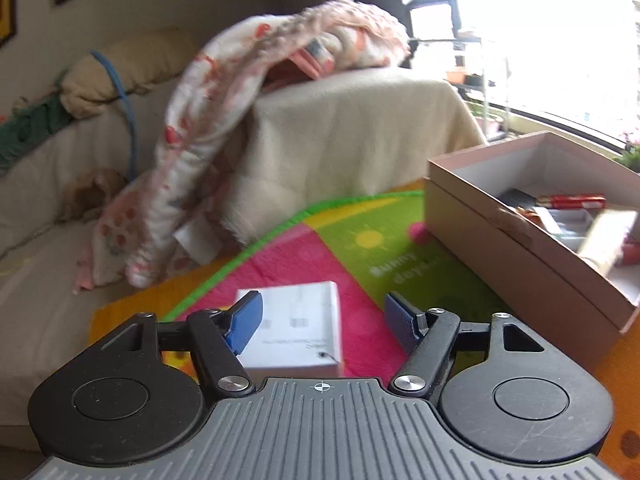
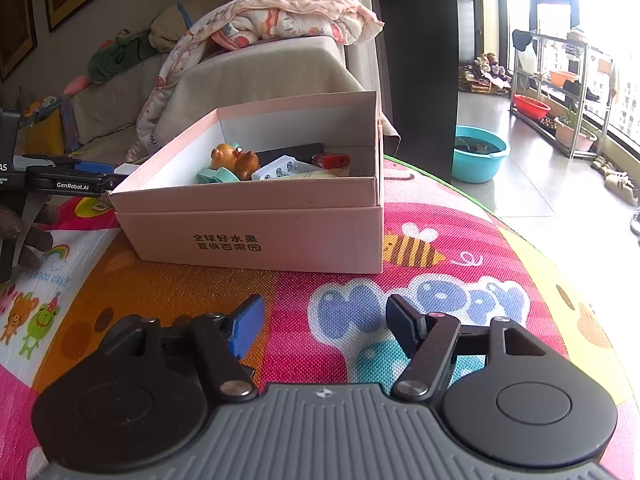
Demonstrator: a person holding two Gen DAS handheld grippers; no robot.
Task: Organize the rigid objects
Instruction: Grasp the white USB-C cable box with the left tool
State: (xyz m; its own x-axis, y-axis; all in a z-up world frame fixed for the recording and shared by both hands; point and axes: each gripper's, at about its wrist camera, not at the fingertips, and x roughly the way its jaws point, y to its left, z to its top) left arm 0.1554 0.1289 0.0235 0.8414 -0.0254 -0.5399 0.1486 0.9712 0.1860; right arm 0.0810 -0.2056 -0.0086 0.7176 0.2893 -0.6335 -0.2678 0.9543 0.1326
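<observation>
A small white box lies on the colourful play mat between the open fingers of my left gripper, nearer the left pad; the pads do not press it. A pink cardboard box stands to its right, holding several items. In the right wrist view the same pink box holds a brown bear figure, a red object, a white part and a teal piece. My right gripper is open and empty over the mat, in front of the box. The left gripper shows at left.
A sofa draped with a beige cover and a patterned blanket stands behind the mat. A dark pillar, a teal basin and a shelf rack stand on the tiled floor at right.
</observation>
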